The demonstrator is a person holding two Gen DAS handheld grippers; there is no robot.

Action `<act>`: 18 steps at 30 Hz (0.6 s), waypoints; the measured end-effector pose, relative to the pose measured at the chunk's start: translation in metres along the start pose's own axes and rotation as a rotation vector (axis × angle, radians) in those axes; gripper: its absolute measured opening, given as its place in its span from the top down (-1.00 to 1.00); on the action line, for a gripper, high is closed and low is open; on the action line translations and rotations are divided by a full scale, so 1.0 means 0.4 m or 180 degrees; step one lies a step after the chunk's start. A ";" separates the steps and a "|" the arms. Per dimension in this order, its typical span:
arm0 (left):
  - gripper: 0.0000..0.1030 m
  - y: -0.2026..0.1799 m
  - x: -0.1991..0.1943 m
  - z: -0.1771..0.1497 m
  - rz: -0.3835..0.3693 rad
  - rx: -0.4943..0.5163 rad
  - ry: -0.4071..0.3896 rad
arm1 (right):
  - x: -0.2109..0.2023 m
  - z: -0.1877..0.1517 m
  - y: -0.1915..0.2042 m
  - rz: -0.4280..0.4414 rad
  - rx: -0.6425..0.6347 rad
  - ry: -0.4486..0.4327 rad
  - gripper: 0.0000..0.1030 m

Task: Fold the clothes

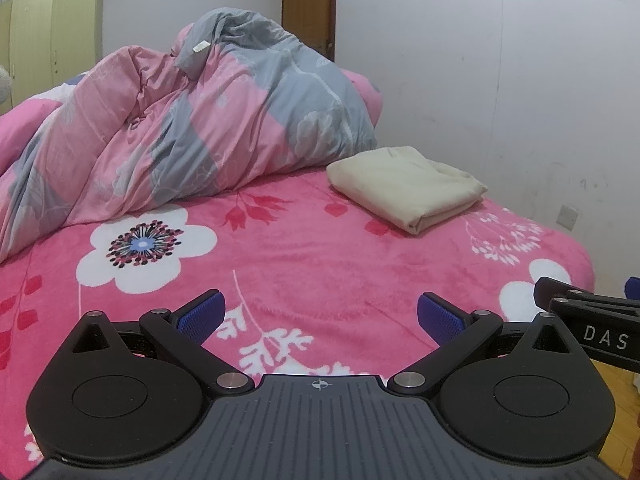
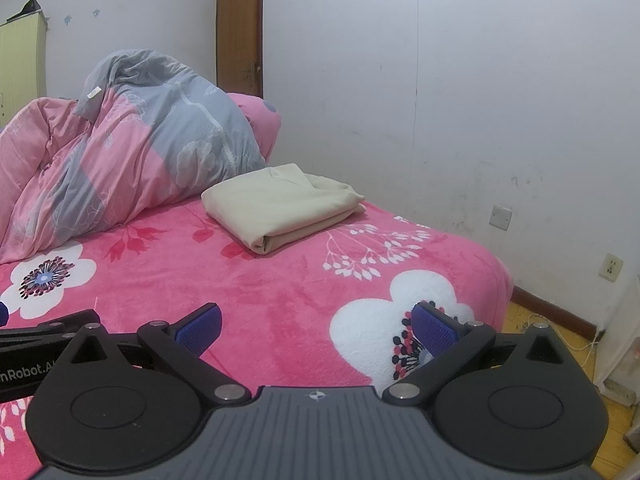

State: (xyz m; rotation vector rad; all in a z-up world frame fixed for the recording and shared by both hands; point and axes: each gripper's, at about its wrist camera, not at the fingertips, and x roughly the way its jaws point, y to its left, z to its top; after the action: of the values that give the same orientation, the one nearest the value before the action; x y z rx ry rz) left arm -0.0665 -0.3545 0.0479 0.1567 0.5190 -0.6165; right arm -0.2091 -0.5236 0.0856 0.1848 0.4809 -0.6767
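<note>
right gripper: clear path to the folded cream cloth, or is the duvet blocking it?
Probably yes. The right gripper is open and empty, with only bare pink blanket ahead of it up to the folded cream cloth. The duvet lies behind and left, off that line.

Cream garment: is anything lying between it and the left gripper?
Nothing; only bare pink blanket lies between the open left gripper and the folded cream garment, as the left wrist view shows. The quilt sits off to the side.

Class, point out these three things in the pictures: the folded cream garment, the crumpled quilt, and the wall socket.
folded cream garment (image 2: 276, 204): right wrist view, flat top layer.
crumpled quilt (image 1: 224, 120): left wrist view, pink middle of the heap.
wall socket (image 2: 611, 267): right wrist view, centre of its plate.
</note>
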 end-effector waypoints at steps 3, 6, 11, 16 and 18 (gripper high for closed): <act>-1.00 -0.001 0.000 0.000 0.0001 0.0003 0.0002 | 0.000 0.001 0.000 0.0000 -0.0003 0.0001 -1.00; -1.00 -0.002 -0.001 0.001 0.0001 0.0004 -0.0002 | 0.000 0.001 0.000 -0.0001 0.0001 -0.0002 -1.00; -1.00 -0.004 0.001 0.001 0.0000 0.0018 -0.0011 | 0.002 0.001 0.001 0.0001 -0.0001 -0.0007 -1.00; -1.00 -0.007 0.003 0.004 0.0002 0.0024 -0.0007 | 0.004 0.001 0.001 -0.0002 0.0001 -0.0005 -1.00; -1.00 -0.008 0.004 0.004 0.0005 0.0022 -0.0005 | 0.004 0.003 0.000 -0.0004 0.0004 -0.0004 -1.00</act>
State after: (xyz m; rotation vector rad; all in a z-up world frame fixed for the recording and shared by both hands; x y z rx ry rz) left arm -0.0664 -0.3585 0.0485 0.1630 0.5154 -0.6170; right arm -0.2076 -0.5249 0.0857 0.1852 0.4794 -0.6785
